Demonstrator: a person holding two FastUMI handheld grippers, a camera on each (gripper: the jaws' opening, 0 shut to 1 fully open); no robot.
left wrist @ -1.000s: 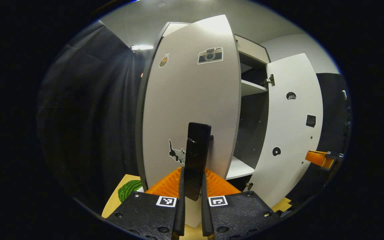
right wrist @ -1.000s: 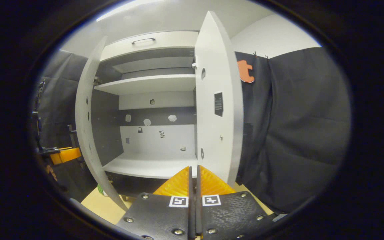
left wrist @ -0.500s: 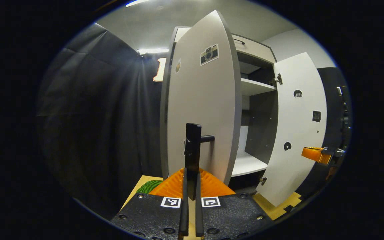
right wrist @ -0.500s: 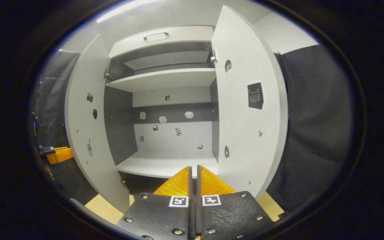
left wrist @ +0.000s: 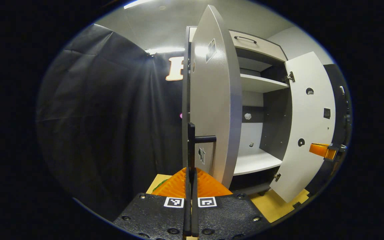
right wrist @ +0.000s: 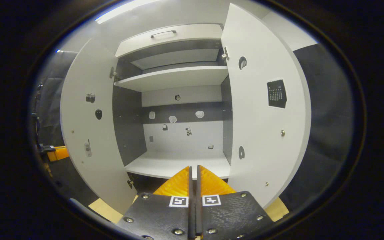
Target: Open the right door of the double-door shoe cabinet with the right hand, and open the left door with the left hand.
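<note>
The shoe cabinet [right wrist: 175, 78] stands with both doors swung out, showing white shelves and a grey inside. In the left gripper view the left door [left wrist: 213, 110] is almost edge-on, and its black bar handle [left wrist: 191, 140] runs down between the fingers of my left gripper [left wrist: 191, 170], which is shut on it. The right door [left wrist: 308, 133] hangs wide open, with my right gripper [left wrist: 323, 150] beside its lower edge. In the right gripper view my right gripper [right wrist: 193, 168] is shut on nothing and faces the lower shelf [right wrist: 178, 165], between the left door [right wrist: 85, 126] and the right door [right wrist: 265, 126].
Black cloth [left wrist: 112, 116] hangs close on the left of the cabinet and also on its right [right wrist: 325, 133]. A drawer front with a handle [right wrist: 163, 33] tops the cabinet. The floor [left wrist: 273, 206] is yellowish, with a green patch [left wrist: 160, 181] near the left door's foot.
The left door has swung further outward with my left gripper on its handle, now nearly edge-on. The right gripper view has turned, so the right door's inner face shows broader.
</note>
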